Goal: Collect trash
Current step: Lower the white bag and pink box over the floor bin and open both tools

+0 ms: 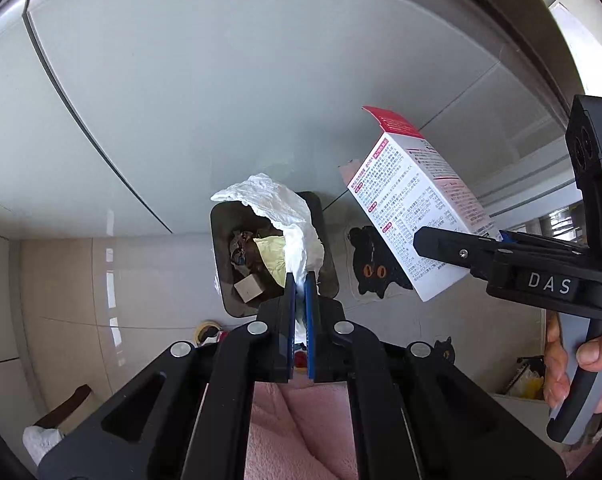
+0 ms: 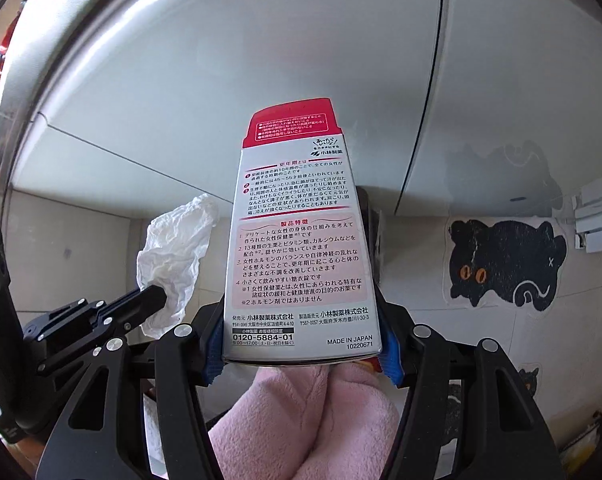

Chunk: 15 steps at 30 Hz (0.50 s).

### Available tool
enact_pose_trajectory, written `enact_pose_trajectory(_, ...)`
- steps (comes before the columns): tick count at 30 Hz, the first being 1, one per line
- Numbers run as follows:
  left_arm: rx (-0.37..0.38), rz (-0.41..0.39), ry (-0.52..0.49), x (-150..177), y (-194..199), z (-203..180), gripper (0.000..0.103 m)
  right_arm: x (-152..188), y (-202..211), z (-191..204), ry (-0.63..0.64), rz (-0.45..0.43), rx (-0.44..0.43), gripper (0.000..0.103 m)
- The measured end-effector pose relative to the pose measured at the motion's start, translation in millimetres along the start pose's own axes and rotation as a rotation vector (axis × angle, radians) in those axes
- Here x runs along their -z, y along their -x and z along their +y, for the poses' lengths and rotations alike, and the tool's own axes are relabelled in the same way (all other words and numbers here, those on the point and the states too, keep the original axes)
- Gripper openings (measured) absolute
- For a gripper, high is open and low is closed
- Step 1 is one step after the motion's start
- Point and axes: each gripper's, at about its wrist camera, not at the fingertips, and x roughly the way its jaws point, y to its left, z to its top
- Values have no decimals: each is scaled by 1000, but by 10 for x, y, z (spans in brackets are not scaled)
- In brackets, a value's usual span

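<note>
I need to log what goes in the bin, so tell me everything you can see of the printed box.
The box is a tall, slim carton, cardboard by its look, white and silver with red bands and dense Japanese print; "MADE IN JAPAN" shows near its base. Its red top flap stands open. The right gripper is clamped on its lower end, blue pads on either side, so it hangs in the air, tilted, right of the bin in the left wrist view.
</note>
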Motion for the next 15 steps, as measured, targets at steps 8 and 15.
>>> enact_pose_trajectory(8, 13, 73, 53, 62, -631, 216, 3, -103, -620, -104, -71, 62, -1, 61)
enact_pose_trajectory(15, 22, 128, 49, 143, -996, 276, 3, -82, -1009, -276, -180, 127, -15, 61)
